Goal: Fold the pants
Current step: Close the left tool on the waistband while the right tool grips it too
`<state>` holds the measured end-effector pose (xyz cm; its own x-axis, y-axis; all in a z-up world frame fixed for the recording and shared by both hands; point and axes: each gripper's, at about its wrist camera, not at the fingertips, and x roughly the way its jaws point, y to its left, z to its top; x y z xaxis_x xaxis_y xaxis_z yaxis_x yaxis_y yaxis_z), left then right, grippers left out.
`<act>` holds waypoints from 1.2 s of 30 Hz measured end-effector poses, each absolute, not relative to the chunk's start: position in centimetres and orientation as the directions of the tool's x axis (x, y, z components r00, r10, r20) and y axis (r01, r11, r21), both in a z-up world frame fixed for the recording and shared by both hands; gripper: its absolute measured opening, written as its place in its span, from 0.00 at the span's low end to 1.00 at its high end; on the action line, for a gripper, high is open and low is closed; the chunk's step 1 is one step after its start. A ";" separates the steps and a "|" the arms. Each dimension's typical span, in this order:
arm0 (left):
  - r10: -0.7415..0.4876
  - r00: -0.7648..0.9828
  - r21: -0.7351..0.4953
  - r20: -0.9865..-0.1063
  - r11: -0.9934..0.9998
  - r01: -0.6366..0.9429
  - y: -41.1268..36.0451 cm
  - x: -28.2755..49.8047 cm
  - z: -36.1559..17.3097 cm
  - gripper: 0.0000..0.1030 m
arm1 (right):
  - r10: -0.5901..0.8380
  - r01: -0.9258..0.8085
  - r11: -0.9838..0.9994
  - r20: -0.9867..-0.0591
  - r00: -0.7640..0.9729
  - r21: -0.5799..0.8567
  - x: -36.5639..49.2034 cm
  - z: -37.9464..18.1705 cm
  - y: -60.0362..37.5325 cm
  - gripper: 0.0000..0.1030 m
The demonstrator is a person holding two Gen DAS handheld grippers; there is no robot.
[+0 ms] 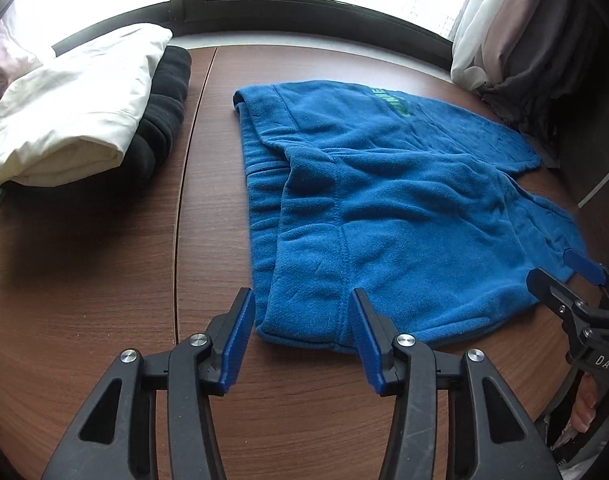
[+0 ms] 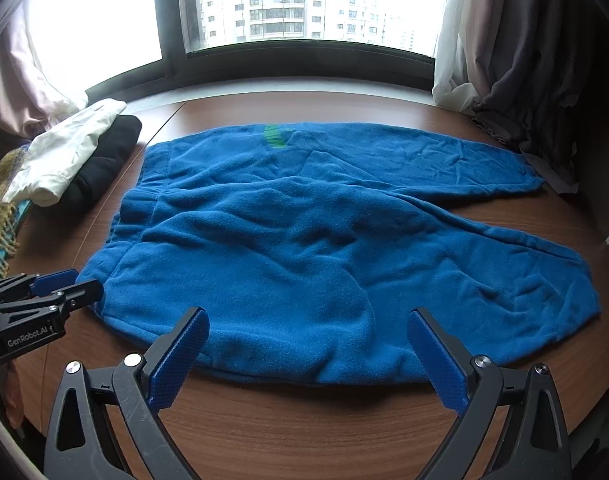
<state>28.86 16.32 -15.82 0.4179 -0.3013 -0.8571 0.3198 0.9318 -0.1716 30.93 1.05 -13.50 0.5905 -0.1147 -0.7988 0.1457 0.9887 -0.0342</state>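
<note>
Blue fleece pants (image 1: 384,200) lie spread flat on the brown wooden table (image 1: 104,280), with a green logo (image 1: 384,98) near the far edge. My left gripper (image 1: 300,300) hangs low over the near left corner of the pants, jaws partly apart with the fabric's corner between them, pads not pressing. In the right wrist view the pants (image 2: 304,220) fill the table, and my right gripper (image 2: 307,314) stands wide open over their near edge. The left gripper (image 2: 74,284) shows at the pants' left corner. The right gripper (image 1: 560,276) shows at the right edge.
A folded white cloth (image 1: 76,104) lies on a folded black garment (image 1: 164,120) at the far left of the table. A fringed yellow blanket (image 2: 0,220) sits beside them. Curtains (image 1: 524,40) hang at the right, and a window (image 2: 284,0) runs behind.
</note>
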 end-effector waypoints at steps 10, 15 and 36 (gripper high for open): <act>-0.356 0.336 -0.241 -0.872 0.909 0.339 16.4 30.5 -15.8 0.31 | -0.128 0.156 0.986 -0.824 0.551 -0.049 31.3 -15.1 0.7 0.98; -0.359 0.306 -0.250 -0.882 0.906 0.343 16.6 30.5 -15.8 0.29 | -0.124 0.161 0.986 -0.842 0.525 -0.045 31.1 -15.9 0.6 0.98; -0.197 0.406 0.011 -0.893 0.890 0.455 13.3 29.4 -15.0 0.15 | -0.315 0.338 0.929 -0.796 0.517 -0.149 29.8 -14.4 -3.8 0.79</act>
